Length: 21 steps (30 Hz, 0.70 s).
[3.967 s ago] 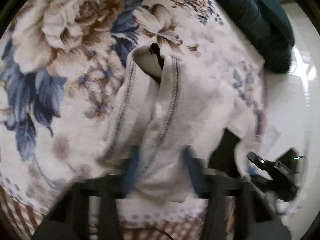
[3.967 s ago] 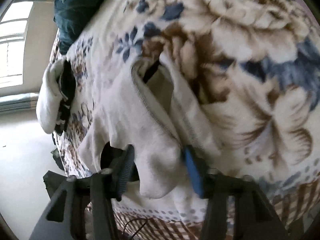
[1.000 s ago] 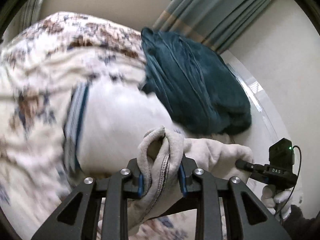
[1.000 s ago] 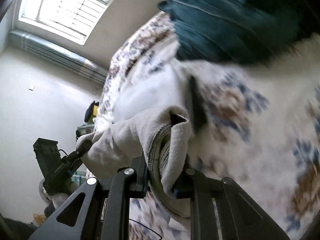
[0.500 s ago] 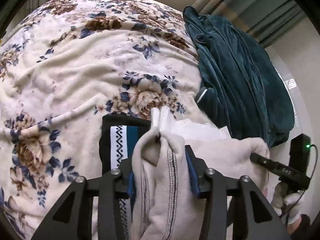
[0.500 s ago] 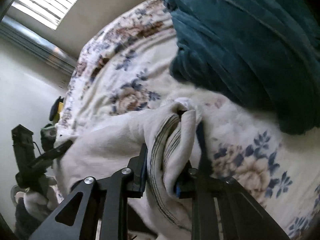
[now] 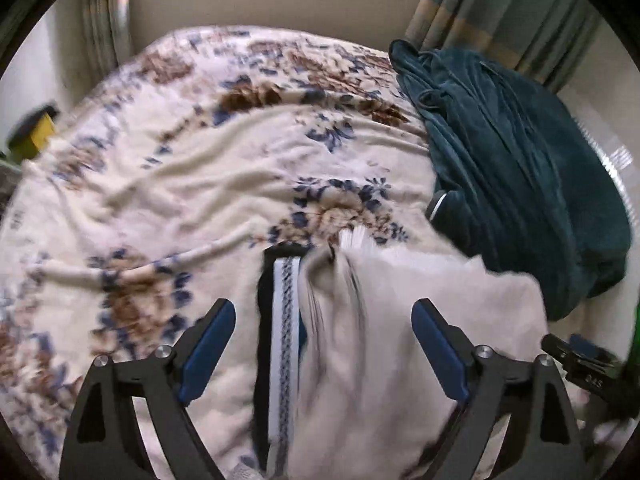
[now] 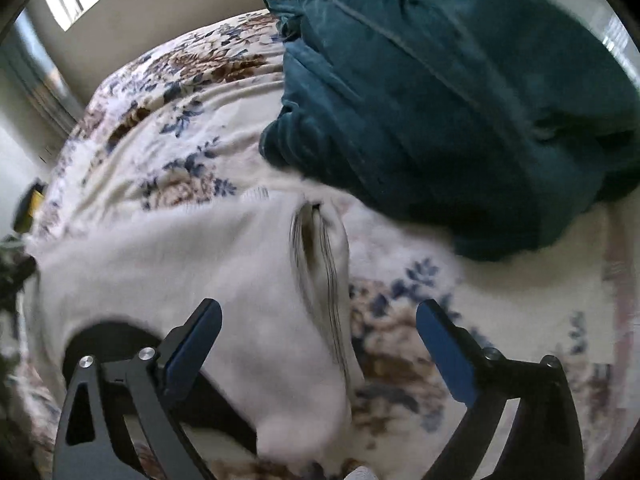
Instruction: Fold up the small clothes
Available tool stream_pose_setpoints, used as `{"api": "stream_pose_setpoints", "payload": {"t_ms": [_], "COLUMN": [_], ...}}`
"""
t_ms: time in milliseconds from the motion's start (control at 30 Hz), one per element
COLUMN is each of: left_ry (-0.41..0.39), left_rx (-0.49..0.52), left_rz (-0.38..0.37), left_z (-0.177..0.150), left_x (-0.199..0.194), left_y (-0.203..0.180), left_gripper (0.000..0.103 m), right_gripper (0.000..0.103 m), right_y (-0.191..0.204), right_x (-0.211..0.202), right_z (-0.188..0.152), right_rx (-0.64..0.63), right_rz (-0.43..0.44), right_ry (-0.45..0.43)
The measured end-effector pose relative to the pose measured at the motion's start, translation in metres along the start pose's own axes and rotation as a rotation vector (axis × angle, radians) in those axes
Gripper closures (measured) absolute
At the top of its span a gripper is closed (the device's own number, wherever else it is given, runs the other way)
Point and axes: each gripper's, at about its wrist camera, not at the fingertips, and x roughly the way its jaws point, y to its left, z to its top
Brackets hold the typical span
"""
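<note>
A small cream garment with grey stitched hems lies on the floral blanket, blurred by motion. It rests partly over a folded black, white and blue patterned garment. My left gripper is open, jaws wide either side of the cream garment's left hem. In the right wrist view the cream garment lies between the jaws of my open right gripper, its stitched opening just ahead. The right gripper's body shows at the left view's lower right.
A dark teal robe is heaped on the bed's right side, close behind the cream garment; it also shows in the right wrist view. Curtains and a wall stand beyond the bed. A yellow object sits past the left edge.
Both grippers were shut on the cream garment's hems, lifting it and carrying it over the patterned garment. Now both have opened and the garment has dropped onto the bed.
</note>
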Motion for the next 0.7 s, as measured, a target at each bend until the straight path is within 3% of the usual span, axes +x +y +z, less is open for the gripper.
{"api": "stream_pose_setpoints", "payload": {"t_ms": [133, 400, 700], "left_ry": [0.01, 0.008, -0.03], "left_rx": [0.056, 0.059, 0.098], "left_rz": [0.165, 0.147, 0.117], "left_z": [-0.036, -0.073, -0.104], "left_x": [-0.024, -0.087, -0.208], "left_y": [-0.027, -0.051, -0.084], "left_gripper": [0.006, 0.006, 0.006], "right_gripper": [0.001, 0.001, 0.001], "right_y": [0.013, 0.005, 0.002], "right_x": [-0.027, -0.116, -0.268], "right_z": [-0.033, -0.07, -0.116], "right_rx": [-0.039, -0.024, -0.059], "right_rz": [-0.065, -0.087, -0.07], "right_ry": [-0.01, -0.075, -0.178]}}
